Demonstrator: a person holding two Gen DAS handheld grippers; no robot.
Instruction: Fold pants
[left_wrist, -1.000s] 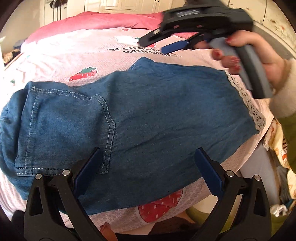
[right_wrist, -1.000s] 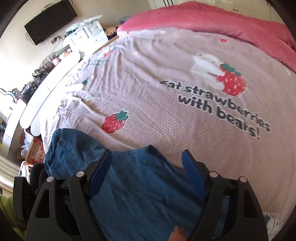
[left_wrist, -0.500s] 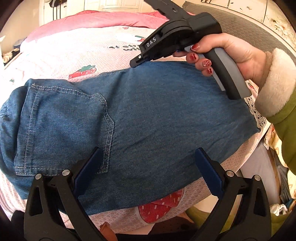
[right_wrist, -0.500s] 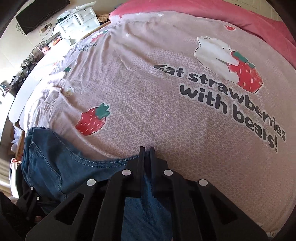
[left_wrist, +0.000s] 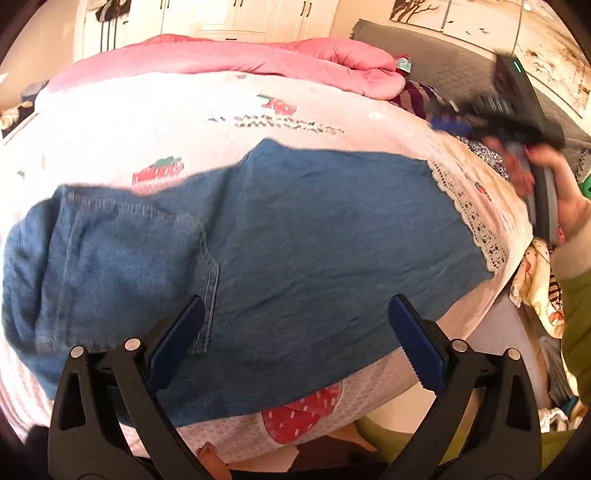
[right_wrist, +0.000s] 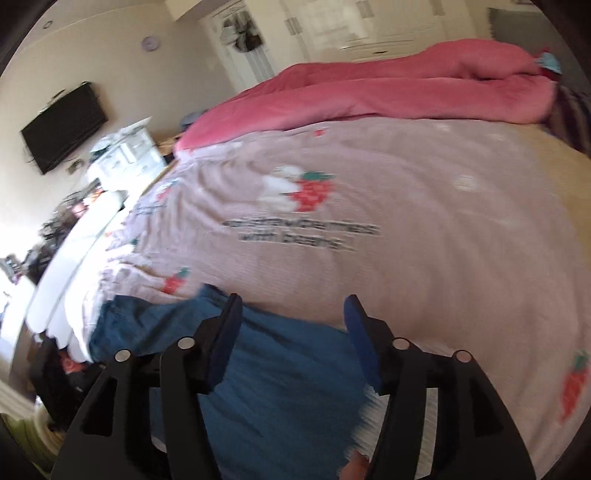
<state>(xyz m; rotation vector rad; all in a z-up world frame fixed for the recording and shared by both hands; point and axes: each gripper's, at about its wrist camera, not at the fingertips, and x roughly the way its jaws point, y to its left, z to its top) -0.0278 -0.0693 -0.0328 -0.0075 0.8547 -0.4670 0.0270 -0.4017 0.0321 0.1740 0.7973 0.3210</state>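
Blue denim pants (left_wrist: 314, 240) lie flat across the pink strawberry bedsheet (left_wrist: 147, 125), back pocket to the left and white lace hem (left_wrist: 469, 218) to the right. My left gripper (left_wrist: 295, 328) hovers open over the near edge of the pants, with nothing between its fingers. In the right wrist view, my right gripper (right_wrist: 291, 325) stands above the pants' far right part (right_wrist: 288, 376); its jaws are opening and grip nothing. The left wrist view shows the right gripper (left_wrist: 517, 118) blurred at the upper right, off the denim, in a person's hand (left_wrist: 565, 199).
A pink quilt (right_wrist: 406, 88) is bunched along the far side of the bed. The bed's edge drops off at the right, with patterned cloth (left_wrist: 539, 280) heaped below. A wall TV (right_wrist: 62, 129) and a white dresser (right_wrist: 125, 158) stand beyond the left side.
Half a second ago the right gripper was shut at the pants' far edge. It has since let go, opened and swung away to the right. The left gripper has stayed put.
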